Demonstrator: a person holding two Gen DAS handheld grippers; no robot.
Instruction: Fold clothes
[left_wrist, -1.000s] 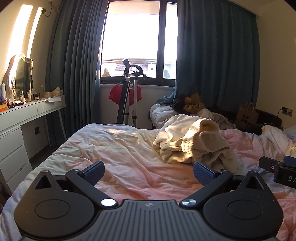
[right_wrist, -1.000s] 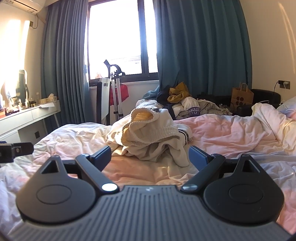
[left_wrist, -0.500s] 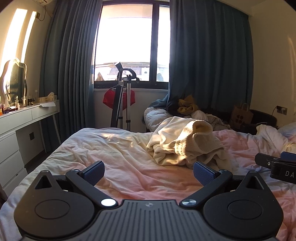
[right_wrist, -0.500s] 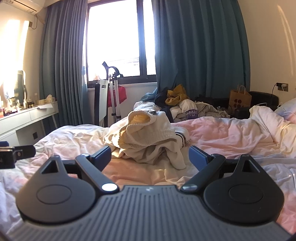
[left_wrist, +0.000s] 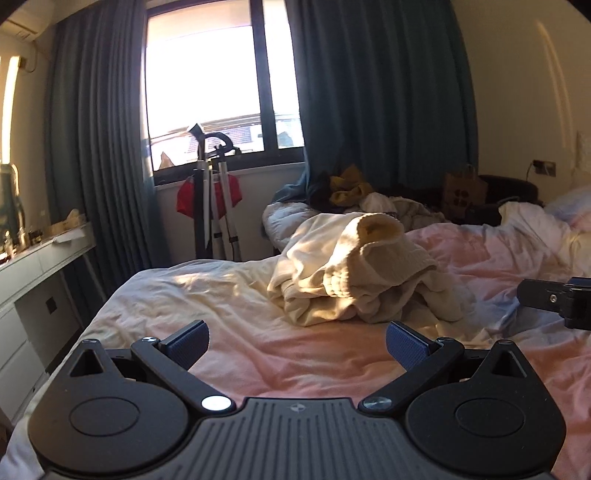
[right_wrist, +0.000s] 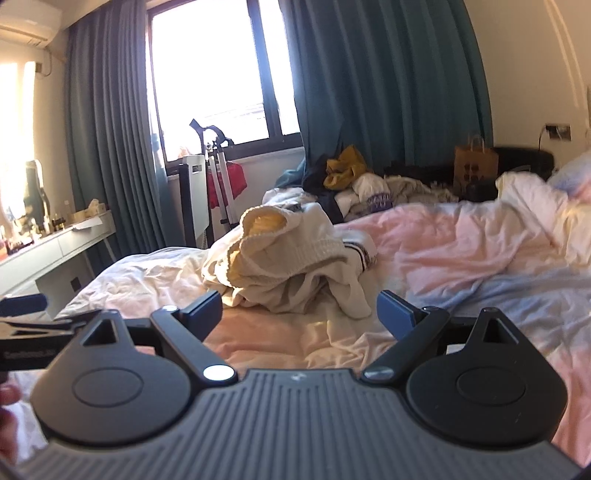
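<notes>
Cream cloth, a crumpled garment (left_wrist: 354, 273), lay in a heap on the bed (left_wrist: 229, 302), ahead of both grippers and touched by neither. From the left gripper (left_wrist: 297, 343) the heap sat forward and a little to the right, with a stretch of bare pink-and-white duvet (left_wrist: 295, 362) between the pads and the nearest folds. From the right gripper (right_wrist: 299, 312) it sat forward and slightly to the left, and its lowest hanging flap came down close to the gap between the pads, so the right one looked the nearer of the two. Both sets of jaws stood wide apart and held nothing. The heap spread more across the views than away from them, its ribbed hem (right_wrist: 295, 254) bunched on top with a yellowish lining (right_wrist: 266, 223) showing at an opening; which part was sleeve and which was body could not be told. The tip of the right gripper showed at the right edge of the left view, and the left one at the left edge of the right view, so the two stood side by side with the heap lying forward between their lines. No fold had been made. A second pile of clothes (right_wrist: 354, 184) lay beyond the bed by the curtain (right_wrist: 388, 81), well apart from the grippers.
</notes>
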